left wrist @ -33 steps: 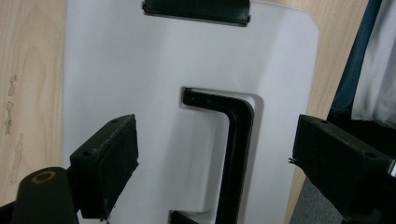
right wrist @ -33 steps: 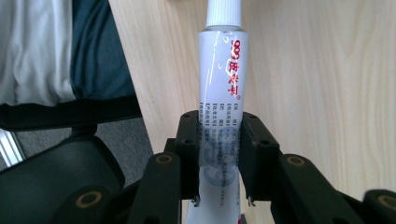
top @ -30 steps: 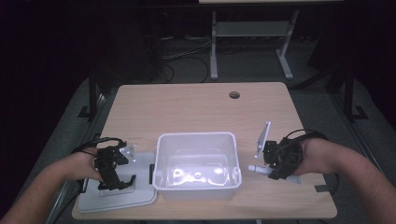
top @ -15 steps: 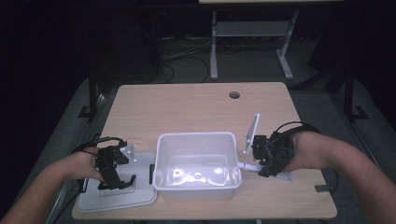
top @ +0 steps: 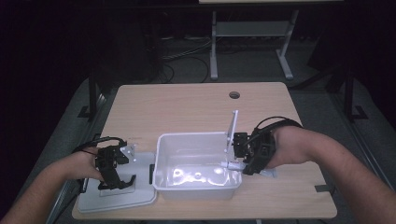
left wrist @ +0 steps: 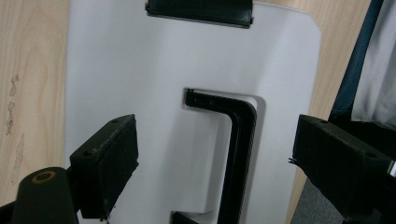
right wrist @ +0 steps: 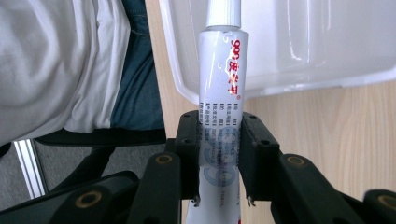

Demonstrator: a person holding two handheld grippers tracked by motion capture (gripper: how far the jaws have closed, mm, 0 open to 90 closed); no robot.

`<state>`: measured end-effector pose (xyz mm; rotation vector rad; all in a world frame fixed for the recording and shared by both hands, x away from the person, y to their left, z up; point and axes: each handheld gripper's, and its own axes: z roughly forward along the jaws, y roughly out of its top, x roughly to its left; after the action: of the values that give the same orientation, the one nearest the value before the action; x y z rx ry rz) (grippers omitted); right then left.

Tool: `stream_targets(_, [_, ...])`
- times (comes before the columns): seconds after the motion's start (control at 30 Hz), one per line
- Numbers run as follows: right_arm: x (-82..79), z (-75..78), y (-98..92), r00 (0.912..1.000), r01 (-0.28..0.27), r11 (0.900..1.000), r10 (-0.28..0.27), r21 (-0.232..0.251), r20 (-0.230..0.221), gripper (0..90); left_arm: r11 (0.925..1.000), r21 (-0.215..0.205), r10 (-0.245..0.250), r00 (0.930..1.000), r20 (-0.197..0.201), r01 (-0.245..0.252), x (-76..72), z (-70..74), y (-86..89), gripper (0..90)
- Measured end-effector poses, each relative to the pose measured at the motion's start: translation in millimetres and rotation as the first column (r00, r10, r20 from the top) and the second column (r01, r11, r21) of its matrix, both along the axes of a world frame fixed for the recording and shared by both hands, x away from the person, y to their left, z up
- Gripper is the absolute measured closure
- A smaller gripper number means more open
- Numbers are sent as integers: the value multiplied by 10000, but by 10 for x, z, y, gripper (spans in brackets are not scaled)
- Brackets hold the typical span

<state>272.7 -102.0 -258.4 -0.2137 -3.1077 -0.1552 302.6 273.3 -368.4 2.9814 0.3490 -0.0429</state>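
Here the right gripper [right wrist: 219, 158] is clamped on a tube [right wrist: 220, 84], its cap poking over the bin's [top: 196, 140] 3 o'clock rim; a slack squeeze could drop it outside. The left gripper [left wrist: 215, 163] hangs spread over the lid [left wrist: 154, 60] at 9 o'clock.

Far tabletop [top: 196, 107] open; bin [top: 196, 161] blocks centre, seemingly empty.

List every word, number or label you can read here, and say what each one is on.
"502" or similar red digits, printed sideways on the tube: partly under glare, not sure.
Small dark print lower on the tube, between the right gripper's jaws: too small to read.
Lid, bin and table: no text.
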Motion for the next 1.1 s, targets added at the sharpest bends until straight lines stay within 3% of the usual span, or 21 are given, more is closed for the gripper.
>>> stream_targets(0.3, [28,-87,298,9991,-426,9984,426,-373,-14,707,10000,-29,-46,10000,29,46,10,-1,7,136])
stream_targets(0.63, [16,-108,580,9954,-956,9950,956,-302,-21,706,10000,-57,27,10000,-33,-27,9,-15,17,136])
stream_targets(0.83, [-10,-183,653,9930,-1183,9916,1183,-516,-29,706,10000,-37,14,10000,-42,-15,13,-7,16,136])
stream_targets(1.0, [4,-218,707,9921,-1254,9916,1254,-326,6,707,10000,-30,21,10000,-67,-21,13,-24,2,136])
stream_targets(1.1, [14,-273,751,9908,-1349,9894,1354,-546,59,706,10000,-20,11,9999,-112,-11,16,-31,-1,136])
